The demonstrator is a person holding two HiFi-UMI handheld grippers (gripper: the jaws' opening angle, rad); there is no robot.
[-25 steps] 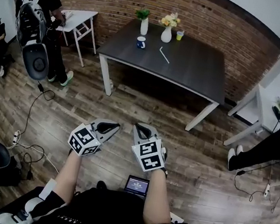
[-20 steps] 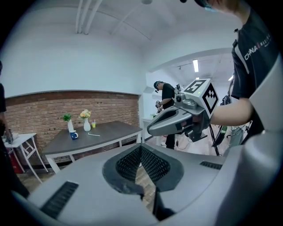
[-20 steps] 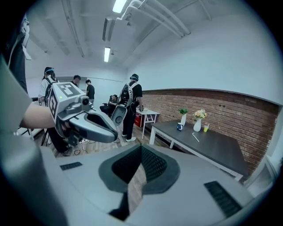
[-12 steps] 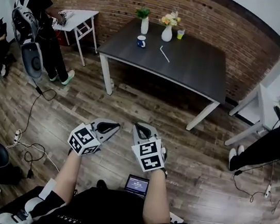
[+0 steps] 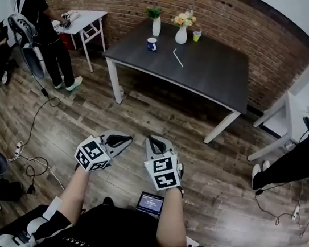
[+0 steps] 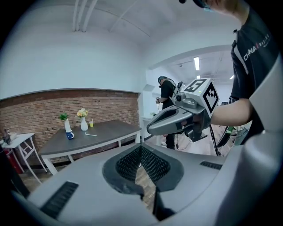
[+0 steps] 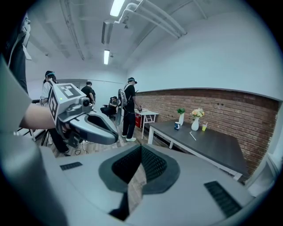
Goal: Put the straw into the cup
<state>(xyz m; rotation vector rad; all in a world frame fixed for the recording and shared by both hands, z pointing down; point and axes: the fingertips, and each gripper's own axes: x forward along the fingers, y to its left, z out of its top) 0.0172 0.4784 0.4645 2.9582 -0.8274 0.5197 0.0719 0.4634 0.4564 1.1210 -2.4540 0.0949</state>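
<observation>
My left gripper [image 5: 122,140] and right gripper [image 5: 155,144] were both closed and held nothing, well apart from the table [image 5: 207,76], where the straw [image 5: 177,57] lay near its far edge.

Holding left gripper [image 5: 118,140] and right gripper [image 5: 155,144] side by side out front, angled a bit downward, jaws pinched together on both, forearms [image 5: 76,188] bare.

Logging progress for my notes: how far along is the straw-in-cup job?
Done: nothing yet. The straw lies flat on the dark table, outside the blue mug and the yellow cup. In hand: nothing; left gripper and right gripper are shut, empty, short of the table. Left: approach, grasp straw, insert it.
</observation>
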